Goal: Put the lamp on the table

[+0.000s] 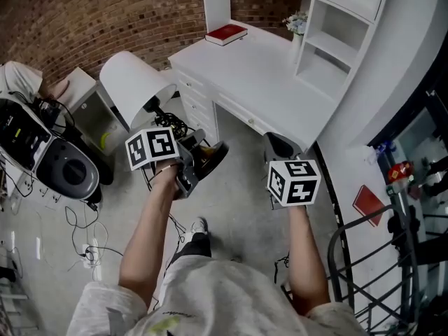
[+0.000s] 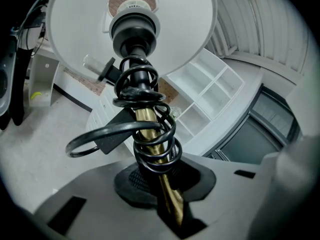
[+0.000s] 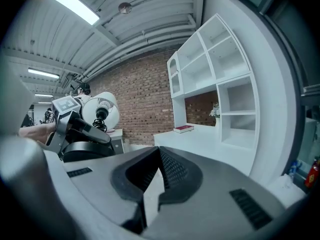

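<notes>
The lamp has a white shade (image 1: 135,82), a brass stem (image 2: 150,134) wound with black cord, and a dark round base (image 1: 211,161). My left gripper (image 1: 187,162) is shut on the stem near the base and holds the lamp tilted, shade toward the brick wall. In the left gripper view the stem runs out between the jaws (image 2: 156,180) up to the shade (image 2: 132,24). The white desk (image 1: 259,82) lies just ahead of both grippers. My right gripper (image 1: 277,143) hangs near the desk's front edge, jaws together (image 3: 156,156) and empty. The right gripper view shows the lamp (image 3: 102,111) off to its left.
A red book (image 1: 225,33) and a small flower vase (image 1: 297,23) sit at the back of the desk under white shelves (image 1: 336,33). A grey machine (image 1: 63,170) with cables and a metal cabinet (image 1: 94,114) stand at left. A black railing (image 1: 371,257) runs along the right.
</notes>
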